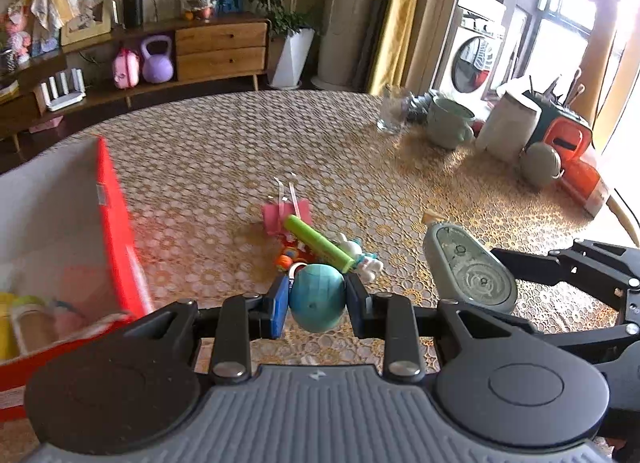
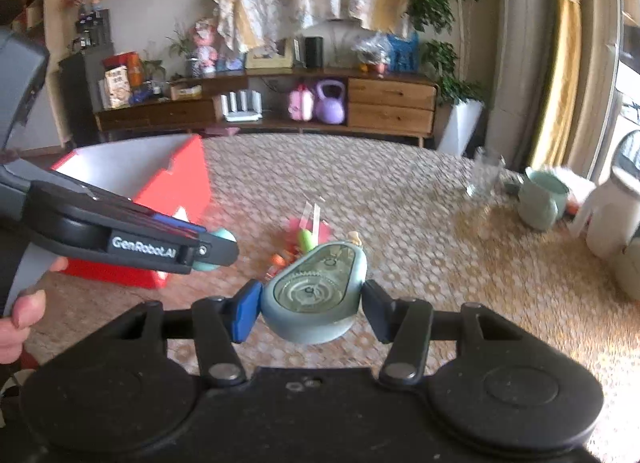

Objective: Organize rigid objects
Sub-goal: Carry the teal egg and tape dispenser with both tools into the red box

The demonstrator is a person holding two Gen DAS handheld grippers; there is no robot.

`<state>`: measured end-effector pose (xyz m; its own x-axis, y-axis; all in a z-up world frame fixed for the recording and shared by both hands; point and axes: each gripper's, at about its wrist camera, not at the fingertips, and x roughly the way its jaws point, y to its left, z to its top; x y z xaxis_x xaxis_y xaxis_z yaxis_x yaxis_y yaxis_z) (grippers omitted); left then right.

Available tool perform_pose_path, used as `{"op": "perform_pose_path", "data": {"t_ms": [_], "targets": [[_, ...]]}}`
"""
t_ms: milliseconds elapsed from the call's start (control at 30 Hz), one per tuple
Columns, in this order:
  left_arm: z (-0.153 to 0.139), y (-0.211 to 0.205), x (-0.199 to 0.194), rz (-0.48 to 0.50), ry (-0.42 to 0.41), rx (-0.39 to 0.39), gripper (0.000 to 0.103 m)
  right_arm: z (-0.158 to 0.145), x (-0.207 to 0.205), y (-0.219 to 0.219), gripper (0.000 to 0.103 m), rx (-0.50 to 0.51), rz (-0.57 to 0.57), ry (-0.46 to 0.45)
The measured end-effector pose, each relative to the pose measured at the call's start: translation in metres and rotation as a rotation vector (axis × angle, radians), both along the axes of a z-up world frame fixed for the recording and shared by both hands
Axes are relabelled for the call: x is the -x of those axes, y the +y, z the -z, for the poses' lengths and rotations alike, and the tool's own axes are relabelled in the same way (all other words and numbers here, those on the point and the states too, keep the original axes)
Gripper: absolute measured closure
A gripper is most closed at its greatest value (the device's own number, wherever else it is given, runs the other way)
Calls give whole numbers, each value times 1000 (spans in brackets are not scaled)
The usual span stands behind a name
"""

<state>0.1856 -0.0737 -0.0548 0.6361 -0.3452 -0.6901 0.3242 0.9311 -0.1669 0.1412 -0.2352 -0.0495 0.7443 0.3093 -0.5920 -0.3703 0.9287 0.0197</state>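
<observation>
Grippers each carry one item clear of the table: the left gripper [image 1: 316, 299] clamps a teal plastic ball [image 1: 317, 297], the right gripper [image 2: 310, 307] a grey-green oval gear-faced device [image 2: 316, 291], probably bound for the red cardboard box [image 1: 116, 223] left of both.

Wooden sideboard [image 2: 304, 103], sunlit yellow curtain [image 2: 568, 63]

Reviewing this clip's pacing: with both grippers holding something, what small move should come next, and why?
Probably carry the left gripper leftward over the red box and release the teal ball: it is already clamped and lifted, and the box stands open beside it.
</observation>
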Motion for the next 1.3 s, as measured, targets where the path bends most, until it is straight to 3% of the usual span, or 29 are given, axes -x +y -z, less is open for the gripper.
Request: {"op": "perform_pose_path", "data": {"t_ms": [267,633,967,1300], "targets": [[-33,45,17,-56,-33,5,73,-41,11,39,49,-19,-77,-59],[-58,114,28,-121,-65,6,73,-71,12,105,49,-8,-183,-116],[-62,176,26,-199,-65,1,73,-72,4,161,49,4,-268,-110],[-45,235,17,-277,-13,-14,73,-55,-15,211,49,13,-342,-54]]}}
